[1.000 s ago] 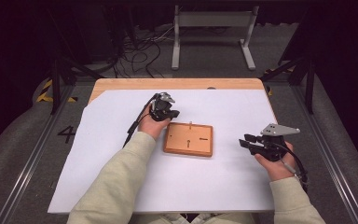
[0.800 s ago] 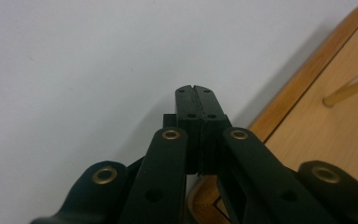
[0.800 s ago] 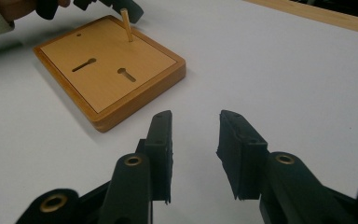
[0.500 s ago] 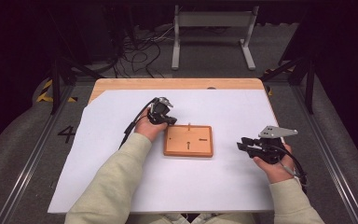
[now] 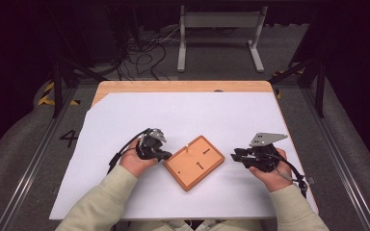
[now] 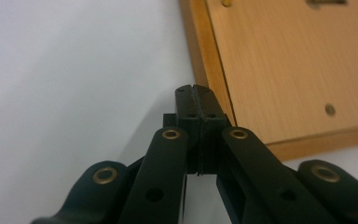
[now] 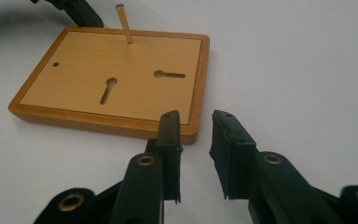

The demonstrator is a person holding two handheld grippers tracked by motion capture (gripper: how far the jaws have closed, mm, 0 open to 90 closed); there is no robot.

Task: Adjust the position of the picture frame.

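Note:
A wooden board (image 5: 194,162) with two keyhole slots and a thin upright peg (image 5: 186,146) lies turned like a diamond on the white table. My left gripper (image 5: 166,155) is shut on nothing, with its tips (image 6: 196,100) against the board's (image 6: 284,70) left edge. My right gripper (image 5: 236,156) hovers just off the board's right corner. Its jaws (image 7: 196,126) have just been closing, stand a little apart and have nothing between them. The board (image 7: 107,79) and its peg (image 7: 123,23) lie just ahead of them.
The white sheet (image 5: 183,115) covers a wooden tabletop (image 5: 173,86). A metal stand (image 5: 219,33) and loose cables (image 5: 144,53) are on the floor beyond the far edge. Cables trail from both grippers toward the person's sleeves.
The board has turned from square to diamond and slid nearer the person. My left gripper came down along the board's left side toward the person. My right gripper shifted slightly left and its jaws narrowed.

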